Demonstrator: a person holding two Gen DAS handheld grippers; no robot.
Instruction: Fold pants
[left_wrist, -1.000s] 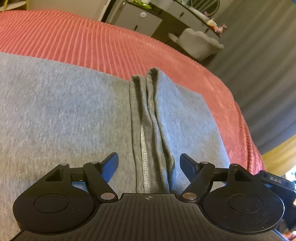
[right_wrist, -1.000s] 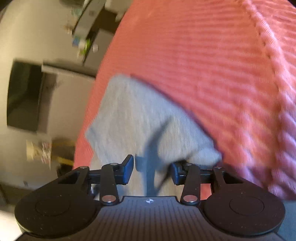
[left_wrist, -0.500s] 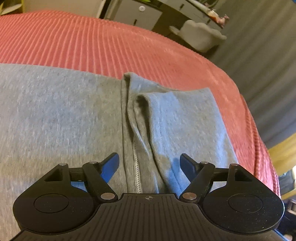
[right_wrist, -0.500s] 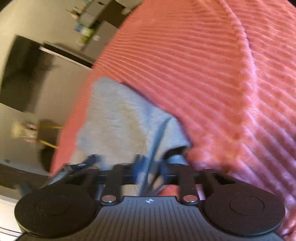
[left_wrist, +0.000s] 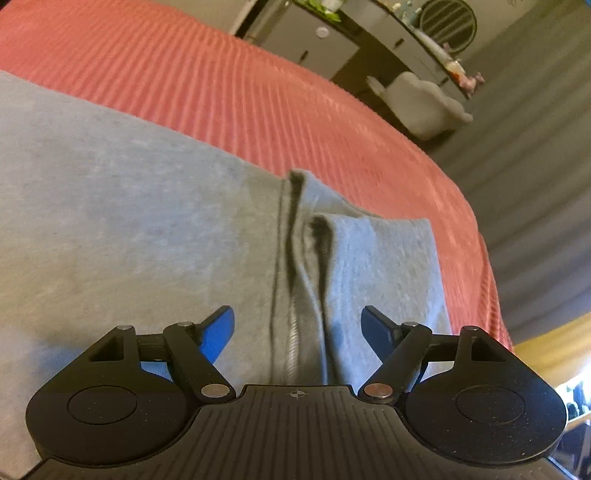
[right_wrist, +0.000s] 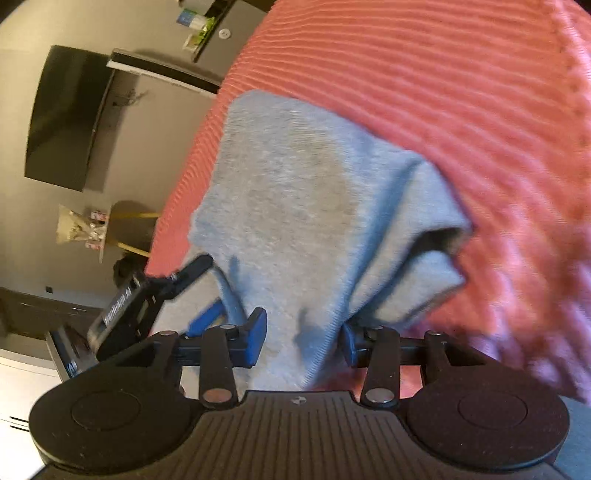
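Observation:
Grey pants (left_wrist: 129, 221) lie on a red ribbed bedspread (left_wrist: 229, 96). In the left wrist view a stitched hem and fold ridge (left_wrist: 299, 258) run up the middle, with a folded flap (left_wrist: 384, 266) to the right. My left gripper (left_wrist: 297, 328) is open, fingers either side of the ridge, holding nothing. In the right wrist view the pants (right_wrist: 306, 192) are a folded stack with an open layered corner (right_wrist: 439, 243). My right gripper (right_wrist: 301, 336) is open with cloth lying between its blue pads. The left gripper (right_wrist: 162, 291) shows at the left.
The bed edge curves away on the right (left_wrist: 480, 236); beyond it are a grey curtain (left_wrist: 535, 155), a pale armchair (left_wrist: 424, 107) and a cabinet (left_wrist: 317, 40). In the right wrist view a dark TV (right_wrist: 66, 118) and a small round table (right_wrist: 118, 229) stand past the bed.
The right gripper's jaws were shut on the cloth half a second ago and have opened; the folded stack now lies on the bed. The left gripper stayed open and shifted slightly over the hem.

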